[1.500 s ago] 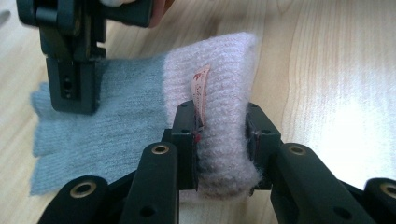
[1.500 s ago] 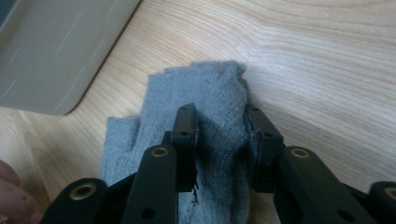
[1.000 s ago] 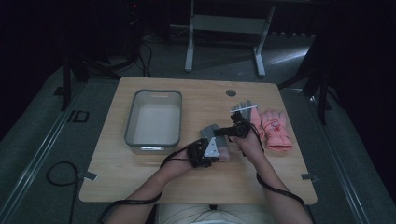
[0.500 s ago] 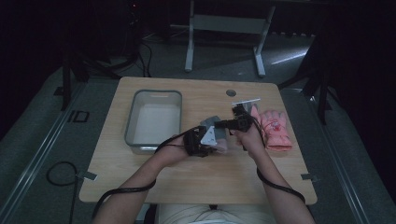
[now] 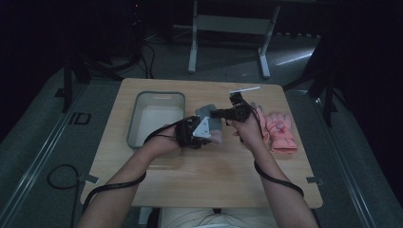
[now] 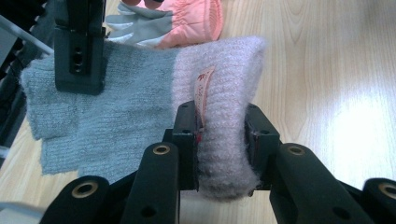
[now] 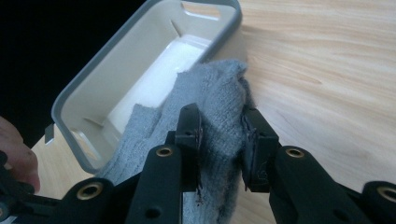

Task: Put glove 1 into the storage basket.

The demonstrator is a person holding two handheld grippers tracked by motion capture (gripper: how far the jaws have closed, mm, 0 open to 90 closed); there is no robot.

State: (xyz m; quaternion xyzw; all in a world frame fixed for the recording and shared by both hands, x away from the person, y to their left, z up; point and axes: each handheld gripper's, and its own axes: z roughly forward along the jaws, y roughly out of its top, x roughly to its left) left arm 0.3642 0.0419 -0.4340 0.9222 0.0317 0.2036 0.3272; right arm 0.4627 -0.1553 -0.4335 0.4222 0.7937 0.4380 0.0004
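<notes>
The left tongs [image 6: 222, 154] are clamped on the pink cuff of a knitted glove [image 6: 140, 112], and the right tongs [image 7: 219, 149] are clamped on its grey finger end. The glove hangs between them above the desk [image 5: 214, 175], near the grey bin [image 5: 154, 116] and beside a pink ski glove [image 5: 280, 130].

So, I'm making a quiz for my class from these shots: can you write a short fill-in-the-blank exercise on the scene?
1. Both hand-held grippers are shut on one knitted glove, grey with a ____ cuff.
2. The left hand-held gripper clamps the glove at its ____ end.
3. The grey-rimmed bin on the table holds ____.
4. A padded pink glove lies on the table to the ____ of the person's hands.

Missing words: pink; cuff; nothing; right
</notes>
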